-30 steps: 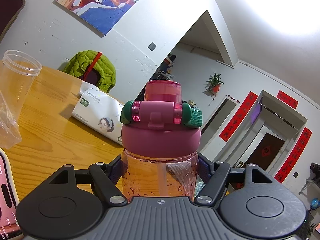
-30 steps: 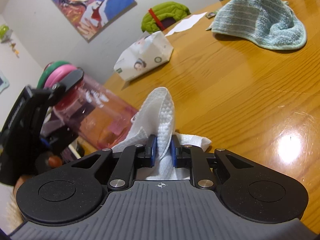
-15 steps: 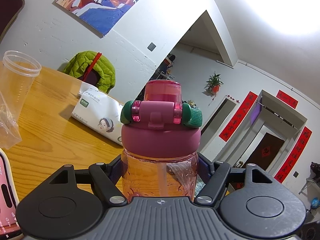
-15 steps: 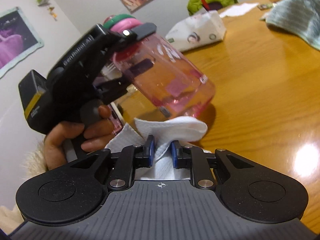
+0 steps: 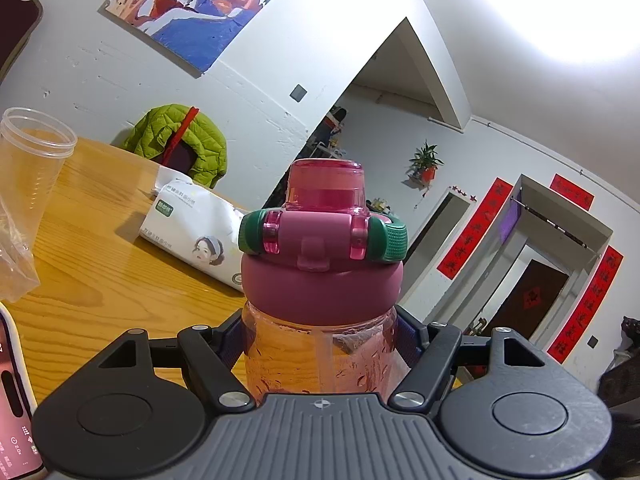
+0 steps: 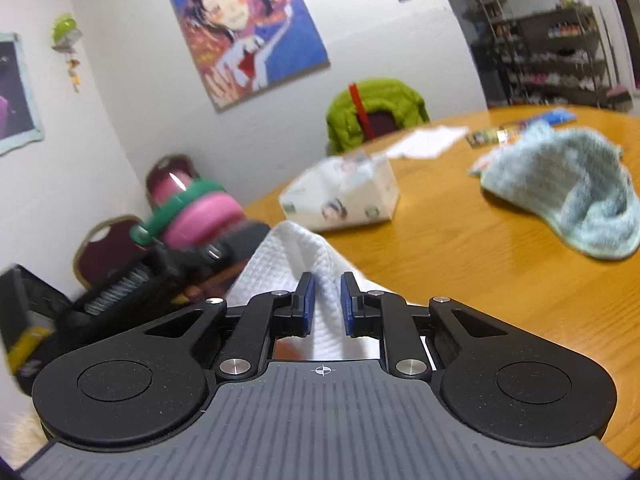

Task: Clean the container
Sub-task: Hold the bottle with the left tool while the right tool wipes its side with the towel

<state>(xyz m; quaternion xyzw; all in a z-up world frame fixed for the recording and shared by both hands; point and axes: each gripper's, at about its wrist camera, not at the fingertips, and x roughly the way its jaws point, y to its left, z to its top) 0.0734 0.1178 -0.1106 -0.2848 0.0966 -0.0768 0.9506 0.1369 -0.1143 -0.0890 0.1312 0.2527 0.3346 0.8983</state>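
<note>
Left wrist view: the pink bottle (image 5: 320,344) is clamped at its shoulder by the left gripper (image 5: 320,340), jaws set wide around the clear body. Lid and green carry loop (image 5: 394,240) point away from the camera, so the long axis runs forward along the fingers. The wooden table (image 5: 100,280), a tissue pack (image 5: 192,224) and a clear plastic cup (image 5: 32,152) are seen beyond.

Right wrist view, blurred: the right gripper (image 6: 325,304) is pinched narrow on a folded white paper towel (image 6: 296,256). The bottle (image 6: 192,208) is seen to the left of and ahead of the towel, tilted, lid up and toward the wall; no contact is visible. A blue-green cloth (image 6: 568,192) lies well apart on the right.

Against half a second ago: the bottle body then filled the right view just above the towel; it now sits low at the left edge. The left grip is unchanged. A leftward sweep is judged necessary to bring the towel back onto the body.
</note>
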